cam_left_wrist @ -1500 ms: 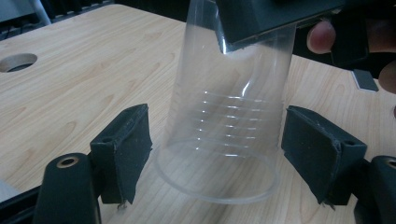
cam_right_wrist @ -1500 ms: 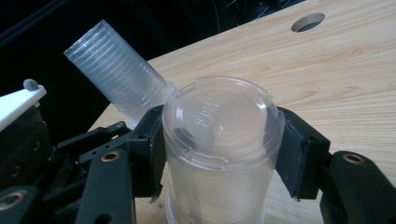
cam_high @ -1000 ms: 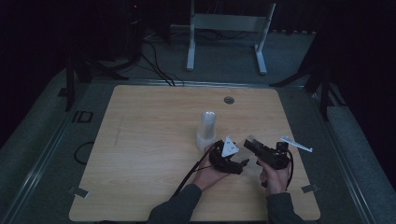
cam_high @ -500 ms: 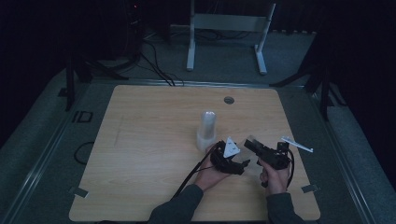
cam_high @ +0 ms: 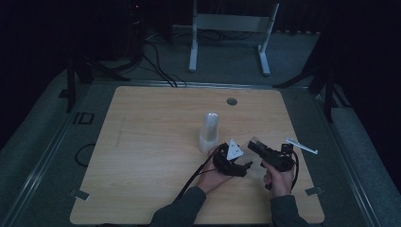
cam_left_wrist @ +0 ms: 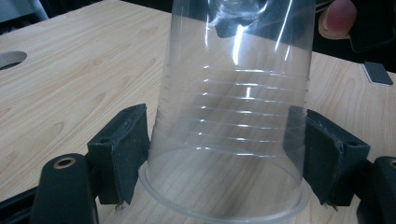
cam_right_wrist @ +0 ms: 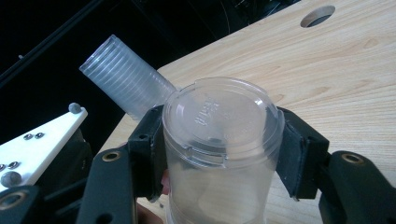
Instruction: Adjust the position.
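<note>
A pale wood-grain table (cam_high: 151,142) with one round hole (cam_high: 231,101) stood in a dark room. At centre frame in the left gripper view, the left gripper (cam_left_wrist: 219,154) clasped the ribbed base of an upside-down stack of clear plastic cups (cam_left_wrist: 233,93). The right gripper (cam_right_wrist: 219,140) clenched a single clear cup (cam_right_wrist: 219,135), its round bottom bearing embossed writing too faint to read.

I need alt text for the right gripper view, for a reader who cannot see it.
A clear plastic cup, bottom toward the camera, sits gripped between the black jaws of the right hand-held gripper. Behind it, a stack of clear cups rises from the wooden table.
</note>
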Demonstrator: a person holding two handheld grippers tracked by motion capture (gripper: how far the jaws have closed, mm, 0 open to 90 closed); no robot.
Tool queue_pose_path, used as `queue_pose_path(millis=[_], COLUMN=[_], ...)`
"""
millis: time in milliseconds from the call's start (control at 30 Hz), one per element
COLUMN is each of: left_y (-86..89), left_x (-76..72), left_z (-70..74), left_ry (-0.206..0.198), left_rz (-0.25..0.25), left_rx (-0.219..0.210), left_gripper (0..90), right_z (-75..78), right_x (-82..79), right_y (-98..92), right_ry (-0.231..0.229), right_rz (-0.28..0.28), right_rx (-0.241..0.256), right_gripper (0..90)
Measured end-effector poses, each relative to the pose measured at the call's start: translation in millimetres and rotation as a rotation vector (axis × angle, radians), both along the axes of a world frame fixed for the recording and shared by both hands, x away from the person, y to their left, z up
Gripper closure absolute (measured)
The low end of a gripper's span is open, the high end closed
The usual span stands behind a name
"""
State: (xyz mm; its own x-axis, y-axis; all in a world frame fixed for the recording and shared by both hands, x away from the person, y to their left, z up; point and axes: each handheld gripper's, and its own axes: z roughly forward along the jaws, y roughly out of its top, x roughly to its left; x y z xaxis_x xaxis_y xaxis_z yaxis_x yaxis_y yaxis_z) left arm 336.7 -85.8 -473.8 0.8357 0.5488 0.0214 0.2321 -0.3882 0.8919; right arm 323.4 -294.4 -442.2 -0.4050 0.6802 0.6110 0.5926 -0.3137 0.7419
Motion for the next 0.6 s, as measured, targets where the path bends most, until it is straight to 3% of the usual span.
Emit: queue_pose_path(millis=[600], left_y=[-1.3], left_x=[-4.2], left_z=[1.5], left_ry=[-0.027], left_rz=[-0.021], left_rx=[0.011], left_gripper=[28.3], right_z=[-1.1], right_x=[0.7], right_y=[-2.2], right_ry=[0.005], right_rz=[0.001], right_rx=[-0.001], right_gripper=[41.0])
